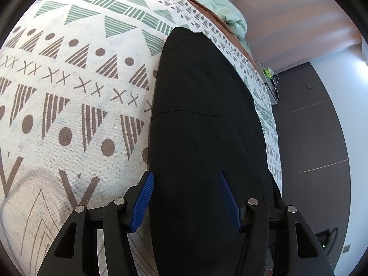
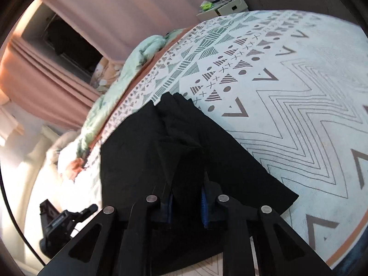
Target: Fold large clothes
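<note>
The black garment [image 1: 202,119] lay as a long folded strip on the patterned bed cover [image 1: 69,92], close to the bed's edge, probably so both ends were easy to reach. The right tongs [image 2: 187,204] were clamped on a raised pleat of the cloth, ready to lift it. The left tongs [image 1: 186,197] stood apart over the other end, gripping nothing.

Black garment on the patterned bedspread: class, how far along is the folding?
Done: the black garment lies as a long narrow strip on the bedspread, apparently folded lengthwise. In hand: the right tool has pinched a bunched edge; the left tool straddles the cloth, open. Left: folding the strip across.
</note>
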A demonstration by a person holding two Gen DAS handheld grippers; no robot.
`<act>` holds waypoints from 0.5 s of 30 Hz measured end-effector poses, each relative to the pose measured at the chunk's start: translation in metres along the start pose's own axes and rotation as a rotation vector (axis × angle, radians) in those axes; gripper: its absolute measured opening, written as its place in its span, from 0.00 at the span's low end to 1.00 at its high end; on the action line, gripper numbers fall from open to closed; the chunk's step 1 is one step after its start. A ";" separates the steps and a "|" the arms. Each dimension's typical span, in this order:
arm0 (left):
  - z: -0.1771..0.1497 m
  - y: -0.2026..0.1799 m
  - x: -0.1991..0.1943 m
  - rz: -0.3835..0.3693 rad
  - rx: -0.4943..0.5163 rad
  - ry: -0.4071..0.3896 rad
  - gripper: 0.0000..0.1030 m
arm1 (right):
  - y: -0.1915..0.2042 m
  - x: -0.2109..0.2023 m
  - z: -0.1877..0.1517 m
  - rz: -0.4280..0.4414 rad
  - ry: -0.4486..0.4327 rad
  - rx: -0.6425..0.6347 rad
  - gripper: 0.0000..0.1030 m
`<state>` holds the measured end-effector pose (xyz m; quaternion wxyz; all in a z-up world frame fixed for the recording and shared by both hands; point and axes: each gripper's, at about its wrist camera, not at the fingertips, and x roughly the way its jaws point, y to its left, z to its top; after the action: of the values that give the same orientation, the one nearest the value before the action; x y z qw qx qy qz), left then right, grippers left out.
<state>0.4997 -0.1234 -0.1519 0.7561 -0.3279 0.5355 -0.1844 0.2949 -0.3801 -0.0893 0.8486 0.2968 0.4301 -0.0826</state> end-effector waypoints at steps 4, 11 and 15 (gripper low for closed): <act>0.000 -0.012 -0.001 0.000 0.051 -0.006 0.55 | -0.007 -0.007 -0.005 0.035 0.013 0.009 0.11; -0.003 -0.024 0.001 -0.065 0.094 0.014 0.55 | -0.039 -0.017 -0.015 0.088 0.056 0.106 0.09; -0.003 -0.026 0.002 -0.040 0.109 0.007 0.55 | -0.056 -0.023 -0.019 0.071 0.053 0.125 0.08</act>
<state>0.4993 -0.1443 -0.1361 0.7670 -0.2962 0.5207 -0.2296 0.2463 -0.4171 -0.1040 0.8189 0.3667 0.4358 -0.0712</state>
